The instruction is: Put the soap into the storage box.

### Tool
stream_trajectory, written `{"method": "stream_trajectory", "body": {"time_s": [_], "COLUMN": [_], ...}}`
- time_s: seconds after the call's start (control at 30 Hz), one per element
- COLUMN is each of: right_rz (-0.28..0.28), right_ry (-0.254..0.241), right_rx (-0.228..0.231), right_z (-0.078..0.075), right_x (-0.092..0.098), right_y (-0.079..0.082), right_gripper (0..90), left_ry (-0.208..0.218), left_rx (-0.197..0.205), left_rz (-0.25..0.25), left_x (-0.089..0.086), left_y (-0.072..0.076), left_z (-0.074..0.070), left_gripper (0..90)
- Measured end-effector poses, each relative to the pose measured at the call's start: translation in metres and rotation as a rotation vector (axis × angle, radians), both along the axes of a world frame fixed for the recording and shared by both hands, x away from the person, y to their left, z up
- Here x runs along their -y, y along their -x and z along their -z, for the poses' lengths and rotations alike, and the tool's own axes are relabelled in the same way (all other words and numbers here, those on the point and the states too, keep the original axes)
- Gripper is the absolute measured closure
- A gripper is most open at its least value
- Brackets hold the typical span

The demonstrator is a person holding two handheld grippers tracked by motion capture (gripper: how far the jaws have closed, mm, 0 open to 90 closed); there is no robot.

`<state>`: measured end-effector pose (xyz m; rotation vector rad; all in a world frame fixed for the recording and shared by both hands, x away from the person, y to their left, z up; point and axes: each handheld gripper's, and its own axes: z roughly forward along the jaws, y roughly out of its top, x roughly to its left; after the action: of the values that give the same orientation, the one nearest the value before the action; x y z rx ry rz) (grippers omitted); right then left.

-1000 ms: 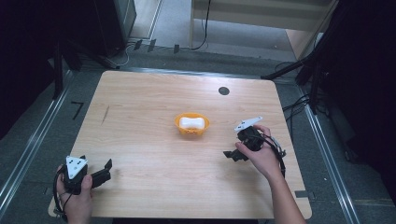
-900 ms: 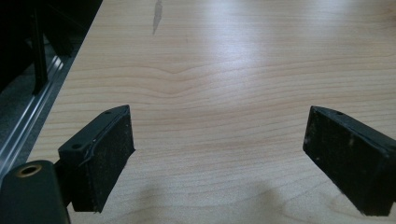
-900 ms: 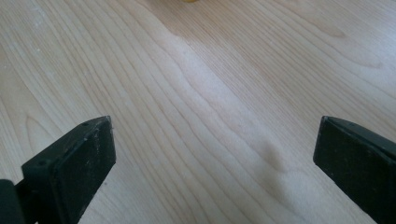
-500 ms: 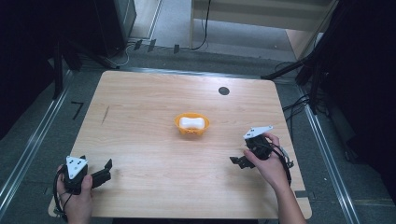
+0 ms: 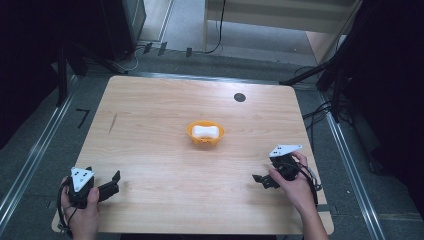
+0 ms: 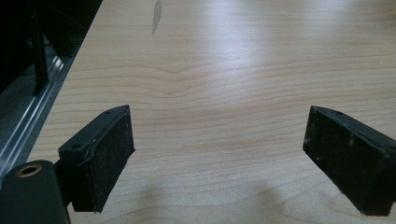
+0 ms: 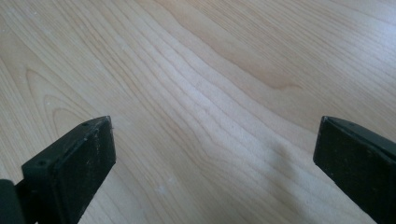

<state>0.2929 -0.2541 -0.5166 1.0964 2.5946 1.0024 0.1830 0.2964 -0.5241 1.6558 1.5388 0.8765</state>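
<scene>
An orange bowl (image 5: pixel 205 134) holding a white object (image 5: pixel 205 131) sits near the middle of the wooden table (image 5: pixel 160 115). My left gripper (image 5: pixel 112 181) rests at the front left corner, held by a hand, and stands open over bare wood (image 6: pixel 219 158). My right gripper (image 5: pixel 262 181) is at the front right, below and to the right of the bowl, open with nothing between its pads (image 7: pixel 215 172). Both gripper views look down on plain tabletop between wide-apart black pads (image 6: pixel 105 154) (image 7: pixel 74 168).
A dark round hole (image 5: pixel 240 97) marks the table's back right area. A small dark streak (image 5: pixel 114 122) lies on the left side. Metal rails (image 5: pixel 35 155) run along both sides of the table, with cables (image 5: pixel 320 107) on the floor to the right.
My right gripper has moved toward the front edge of the table, away from the bowl. The left gripper has stayed where it was.
</scene>
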Motion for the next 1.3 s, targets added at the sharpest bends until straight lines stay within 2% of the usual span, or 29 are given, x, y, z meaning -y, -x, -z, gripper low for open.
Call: {"method": "stream_trajectory", "body": {"time_s": [0.47, 0.8, 1.3], "right_rz": [0.056, 0.123, 0.184], "right_ry": [-0.039, -0.093, -0.105], "right_rx": [0.019, 0.05, 0.068], "right_z": [0.007, 0.014, 0.019], "right_x": [0.023, 0.056, 0.088], "right_y": [0.018, 0.038, 0.061], "right_gripper": [0.0, 0.0, 0.0], "left_ry": [-0.001, -0.006, -0.012], "left_rx": [-0.002, -0.002, -0.004], "left_rz": [-0.002, -0.003, -0.004], "left_x": [0.0, 0.001, 0.001], "left_y": [0.0, 0.0, 0.0], "left_z": [0.0, 0.0, 0.0], "left_gripper": [9.1, 9.1, 9.1]}}
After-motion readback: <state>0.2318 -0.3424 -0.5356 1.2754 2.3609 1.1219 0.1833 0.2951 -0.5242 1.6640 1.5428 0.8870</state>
